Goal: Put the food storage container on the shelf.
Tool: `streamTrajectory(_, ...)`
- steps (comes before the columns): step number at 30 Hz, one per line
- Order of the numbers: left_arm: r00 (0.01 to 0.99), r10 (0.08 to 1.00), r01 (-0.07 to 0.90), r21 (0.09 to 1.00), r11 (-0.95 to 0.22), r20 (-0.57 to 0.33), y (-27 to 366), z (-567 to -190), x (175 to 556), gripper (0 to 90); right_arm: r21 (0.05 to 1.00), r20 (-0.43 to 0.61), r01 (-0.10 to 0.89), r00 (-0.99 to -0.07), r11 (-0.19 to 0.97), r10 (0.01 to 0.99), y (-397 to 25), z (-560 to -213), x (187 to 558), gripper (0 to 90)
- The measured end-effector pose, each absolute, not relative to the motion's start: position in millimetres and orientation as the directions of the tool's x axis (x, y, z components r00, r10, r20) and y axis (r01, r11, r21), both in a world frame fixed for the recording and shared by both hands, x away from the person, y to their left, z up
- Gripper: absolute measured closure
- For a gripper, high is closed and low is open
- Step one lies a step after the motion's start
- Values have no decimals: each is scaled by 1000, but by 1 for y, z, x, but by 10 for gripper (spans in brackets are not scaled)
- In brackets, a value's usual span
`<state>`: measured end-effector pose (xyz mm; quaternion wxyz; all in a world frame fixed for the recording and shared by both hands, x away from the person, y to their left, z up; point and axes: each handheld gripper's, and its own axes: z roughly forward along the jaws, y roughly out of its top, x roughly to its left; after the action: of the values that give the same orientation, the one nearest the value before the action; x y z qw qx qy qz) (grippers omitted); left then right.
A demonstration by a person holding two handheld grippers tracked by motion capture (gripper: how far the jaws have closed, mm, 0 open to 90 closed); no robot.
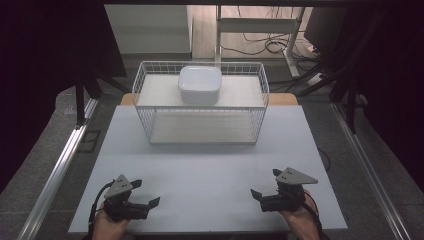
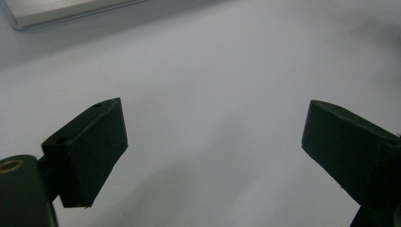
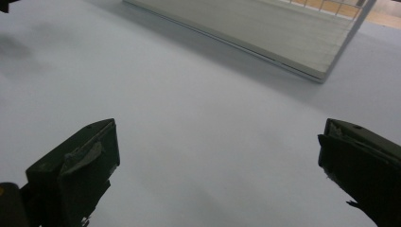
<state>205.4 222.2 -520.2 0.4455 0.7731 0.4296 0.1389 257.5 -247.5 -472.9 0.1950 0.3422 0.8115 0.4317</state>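
1. The left gripper (image 1: 145, 192) and the right gripper (image 1: 265, 182) are held with jaws spread wide and nothing between them, low over the near edge of the pale grey table top (image 1: 210, 170).
2. The white rounded-square lidded box (image 1: 200, 84) is seen at about 1 o'clock from the left gripper and 11 o'clock from the right, well apart from both.
3. It rests inside the white wire basket (image 1: 145, 95), on its upper shelf; no long axis can be told.
4. The basket's base board (image 3: 265, 28) is cut off in the right gripper view.
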Motion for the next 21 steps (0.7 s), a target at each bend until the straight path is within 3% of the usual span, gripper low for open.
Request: streamTrajectory(21, 555, 817, 568, 788, -237, -154, 238, -532, 204, 55, 815, -38, 425, -640, 395, 767, -270, -493, 257, 0)
